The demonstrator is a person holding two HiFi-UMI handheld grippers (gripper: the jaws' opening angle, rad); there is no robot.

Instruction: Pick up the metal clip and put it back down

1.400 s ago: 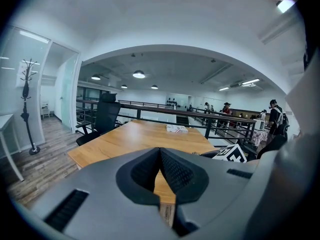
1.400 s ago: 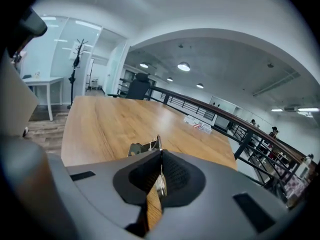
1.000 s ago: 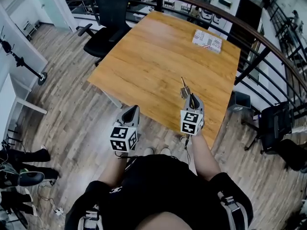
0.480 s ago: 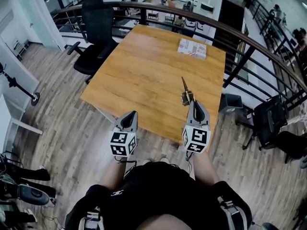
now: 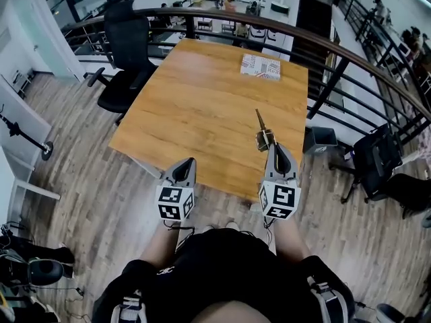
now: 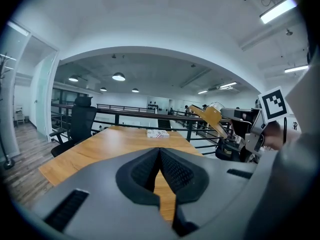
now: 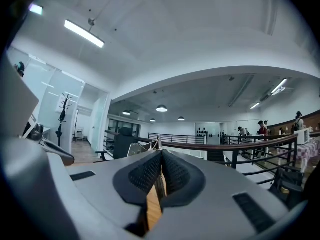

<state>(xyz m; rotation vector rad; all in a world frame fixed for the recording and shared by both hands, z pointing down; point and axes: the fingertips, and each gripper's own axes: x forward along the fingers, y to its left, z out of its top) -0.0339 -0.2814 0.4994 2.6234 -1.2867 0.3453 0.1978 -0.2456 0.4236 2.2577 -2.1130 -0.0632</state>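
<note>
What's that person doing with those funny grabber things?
A person stands at the near edge of a wooden table with a gripper in each hand. The right gripper is shut on a metal clip and holds it up in the air above the table. The left gripper is shut with nothing in it, hanging just off the table's near edge. A small box lies at the far end.

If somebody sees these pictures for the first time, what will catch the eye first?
First, the metal clip, pinched in the shut right tongs and held in the air over the near right part of the big wooden table. Then the left tongs, shut and empty, at the table's near edge. A small patterned box lies alone at the table's far right.
</note>
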